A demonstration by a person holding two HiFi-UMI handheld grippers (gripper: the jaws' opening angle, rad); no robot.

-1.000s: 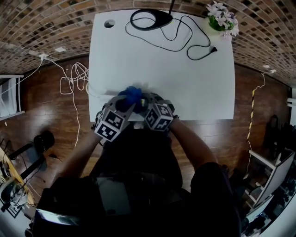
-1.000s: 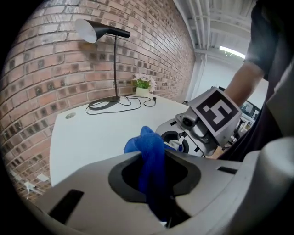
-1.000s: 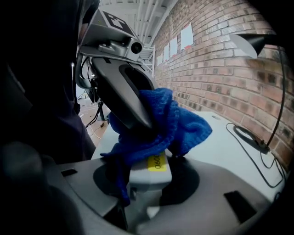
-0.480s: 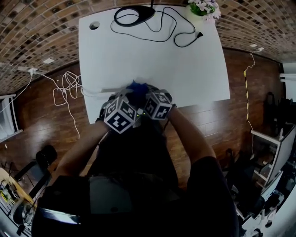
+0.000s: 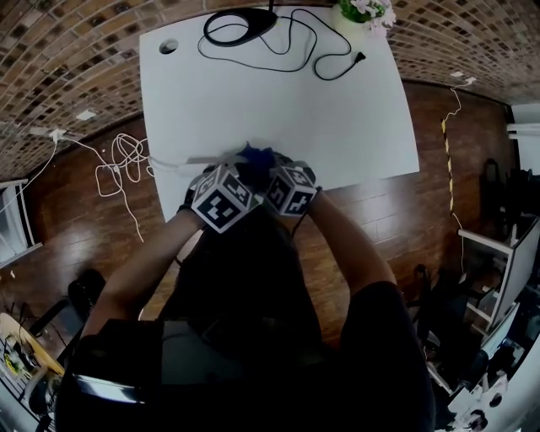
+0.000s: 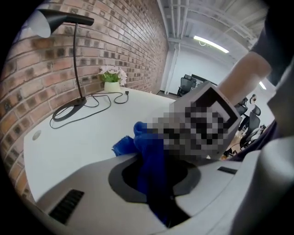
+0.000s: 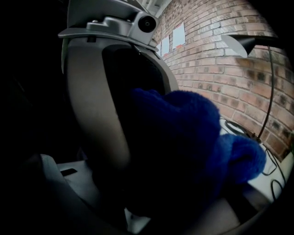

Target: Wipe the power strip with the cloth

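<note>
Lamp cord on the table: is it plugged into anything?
No, the plug lies free on the white table, joined to nothing.

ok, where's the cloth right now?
In the head view the blue cloth is bunched over the white table's near edge, just beyond both marker cubes; the left gripper view shows it running between the left gripper's jaws.

strip [image 5: 204, 159]: only a pale sliver shows left of the cubes [image 5: 224, 202]; rest hidden.
cloth [image 5: 254, 153]: a blue tip; rest behind cubes.
right claw [image 7: 151, 193]: too dark to tell what it pinches.
plant [image 5: 368, 8]: cut by top edge.
lamp [image 5: 240, 25]: head out of frame.
</note>
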